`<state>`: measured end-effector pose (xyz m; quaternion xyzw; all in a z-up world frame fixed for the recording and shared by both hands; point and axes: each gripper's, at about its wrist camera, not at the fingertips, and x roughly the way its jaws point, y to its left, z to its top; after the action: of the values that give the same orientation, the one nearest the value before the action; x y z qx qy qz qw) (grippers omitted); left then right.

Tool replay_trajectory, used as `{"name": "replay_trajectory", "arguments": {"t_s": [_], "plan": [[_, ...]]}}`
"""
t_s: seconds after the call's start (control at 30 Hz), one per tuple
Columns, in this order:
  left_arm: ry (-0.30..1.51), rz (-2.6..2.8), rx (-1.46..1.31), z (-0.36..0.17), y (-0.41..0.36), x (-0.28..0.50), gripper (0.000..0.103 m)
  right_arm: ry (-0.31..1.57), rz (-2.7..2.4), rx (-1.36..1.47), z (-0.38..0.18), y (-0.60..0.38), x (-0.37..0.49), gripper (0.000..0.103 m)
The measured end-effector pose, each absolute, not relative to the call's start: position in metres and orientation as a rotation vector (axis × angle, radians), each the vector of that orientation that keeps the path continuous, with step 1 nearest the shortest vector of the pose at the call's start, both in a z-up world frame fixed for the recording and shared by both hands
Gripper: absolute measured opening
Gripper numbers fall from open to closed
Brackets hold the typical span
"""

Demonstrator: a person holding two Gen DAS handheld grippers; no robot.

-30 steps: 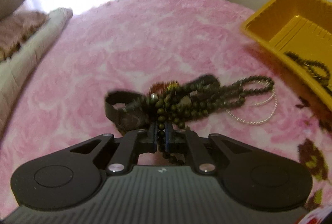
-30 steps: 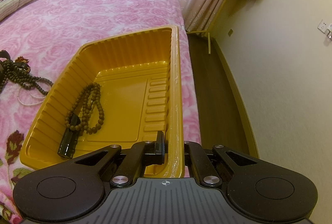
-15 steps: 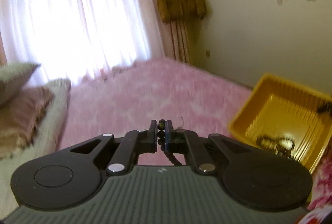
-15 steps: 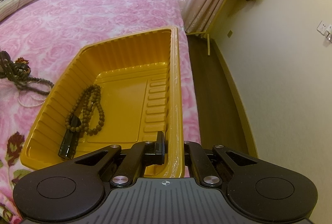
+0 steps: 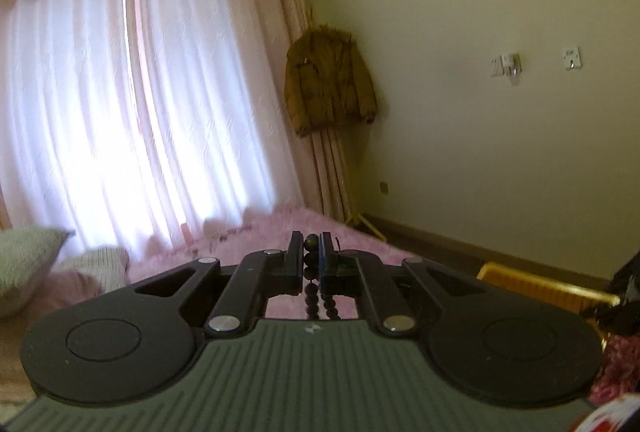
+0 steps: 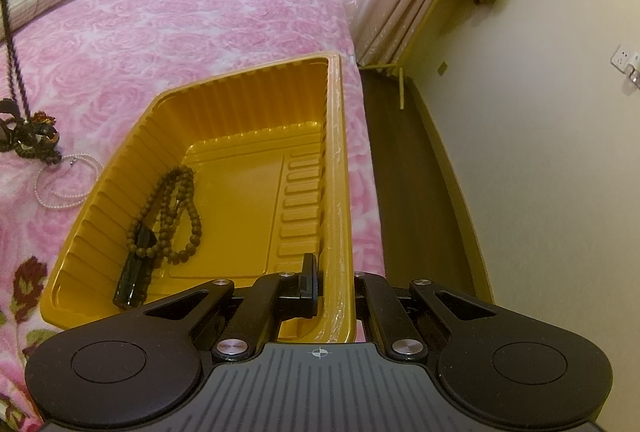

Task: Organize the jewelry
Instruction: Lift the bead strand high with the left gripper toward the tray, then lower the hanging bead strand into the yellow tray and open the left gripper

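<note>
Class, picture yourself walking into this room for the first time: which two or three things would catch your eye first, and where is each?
The big yellow tray on the pink floral blanket stands out, with the right tool clamped on its near rim and a brown bead necklace lying inside. The left tool is raised toward the bright curtains, pinching a dark bead string. A brown jacket hangs in the corner.

Daylight glows through sheer pale-pink curtains [image 5: 132,120]. A brown padded jacket [image 5: 328,84] hangs beside them against the cream wall [image 5: 500,152]. The bed [image 6: 192,32] wears a pink rose-patterned blanket; dark wood floor [image 6: 404,172] runs alongside.
</note>
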<state>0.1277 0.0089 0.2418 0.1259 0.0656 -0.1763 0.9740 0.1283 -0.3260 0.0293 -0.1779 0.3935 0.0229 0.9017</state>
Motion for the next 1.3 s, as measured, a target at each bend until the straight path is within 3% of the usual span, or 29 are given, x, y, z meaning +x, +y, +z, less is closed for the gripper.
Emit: {"name": "replay_trajectory", "arguments": {"t_s": [0.33,0.73,1.07,1.3], "plan": [[0.022,-0.411,0.278,0.308,-0.012,0.121,0.006,0.803,0.05,-0.372,0.033,-0.325,0.128,0.003],[0.02,-0.563,0.258,0.321,-0.075,0.13,0.006,0.799,0.064,-0.37,0.035,-0.326,0.126,0.003],[0.073,-0.674,0.276,0.305,-0.137,0.153,0.006,0.797,0.073,-0.377,0.036,-0.325,0.125,0.003],[0.298,-0.759,0.481,0.228,-0.18,0.19,0.006,0.803,0.079,-0.378,0.034,-0.327,0.126,0.003]]}}
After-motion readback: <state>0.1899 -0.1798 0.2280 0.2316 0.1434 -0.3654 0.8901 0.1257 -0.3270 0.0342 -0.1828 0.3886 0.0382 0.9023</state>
